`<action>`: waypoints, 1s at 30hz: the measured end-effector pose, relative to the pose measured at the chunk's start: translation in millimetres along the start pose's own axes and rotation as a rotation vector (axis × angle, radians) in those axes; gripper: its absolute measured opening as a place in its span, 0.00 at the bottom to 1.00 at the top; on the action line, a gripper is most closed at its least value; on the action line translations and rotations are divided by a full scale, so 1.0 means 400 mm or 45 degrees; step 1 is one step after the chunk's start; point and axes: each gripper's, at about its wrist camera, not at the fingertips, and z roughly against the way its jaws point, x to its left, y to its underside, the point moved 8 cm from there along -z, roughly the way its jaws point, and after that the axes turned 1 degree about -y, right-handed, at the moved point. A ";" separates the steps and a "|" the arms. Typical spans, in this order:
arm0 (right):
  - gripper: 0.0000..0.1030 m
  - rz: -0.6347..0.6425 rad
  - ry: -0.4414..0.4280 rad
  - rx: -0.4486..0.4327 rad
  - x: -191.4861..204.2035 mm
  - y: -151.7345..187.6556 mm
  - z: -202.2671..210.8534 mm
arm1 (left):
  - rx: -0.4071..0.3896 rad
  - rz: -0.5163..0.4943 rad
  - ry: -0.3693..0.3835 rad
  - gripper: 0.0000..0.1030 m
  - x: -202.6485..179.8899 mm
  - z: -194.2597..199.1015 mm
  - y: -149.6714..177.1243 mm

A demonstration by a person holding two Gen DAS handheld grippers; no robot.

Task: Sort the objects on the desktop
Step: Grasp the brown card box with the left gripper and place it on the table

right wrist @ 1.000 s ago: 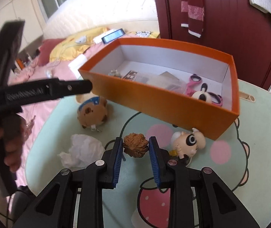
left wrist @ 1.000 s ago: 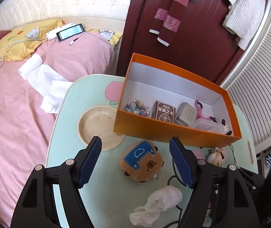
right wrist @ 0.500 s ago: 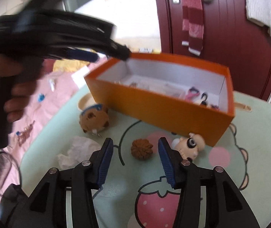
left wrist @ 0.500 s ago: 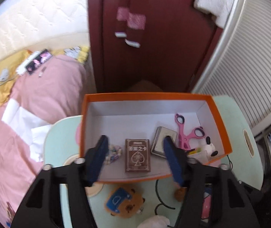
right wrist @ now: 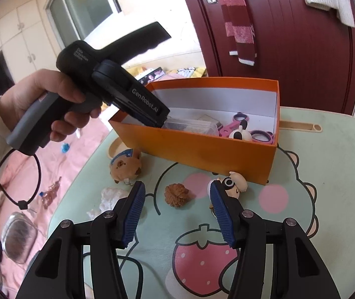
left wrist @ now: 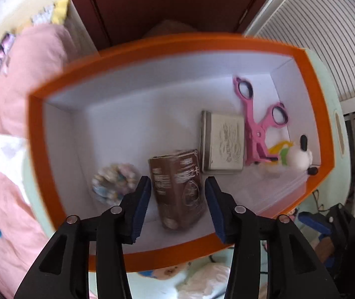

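My left gripper [left wrist: 176, 190] is open inside the orange box [left wrist: 53, 179], its fingers on either side of a brown card deck [left wrist: 177, 186]. The box also holds a bead bracelet [left wrist: 114, 180], a silver tin [left wrist: 223, 143], pink scissors [left wrist: 257, 122] and a white dog toy [left wrist: 299, 157]. My right gripper [right wrist: 176, 199] is open and empty above the table, with a brown walnut [right wrist: 177, 194] lying between its fingers. A small pig figure [right wrist: 234, 185] stands by the box's near wall [right wrist: 202, 152]. A bear plush [right wrist: 125, 165] lies to the left.
Crumpled tissue [right wrist: 110, 196] lies left of my right gripper. The left hand-held gripper body [right wrist: 117, 87] reaches into the box from the left. The mint table [right wrist: 314, 162] has a strawberry print; a pink bed [right wrist: 28, 174] lies to its left. A dark red door [right wrist: 289, 37] stands behind.
My left gripper moved from the bear plush up over the box and down around the card deck. My right gripper opened, let go of the walnut and pulled back.
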 end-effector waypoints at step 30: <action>0.52 -0.067 0.040 -0.006 -0.008 0.015 0.012 | -0.446 0.073 0.260 0.20 -0.145 0.074 0.246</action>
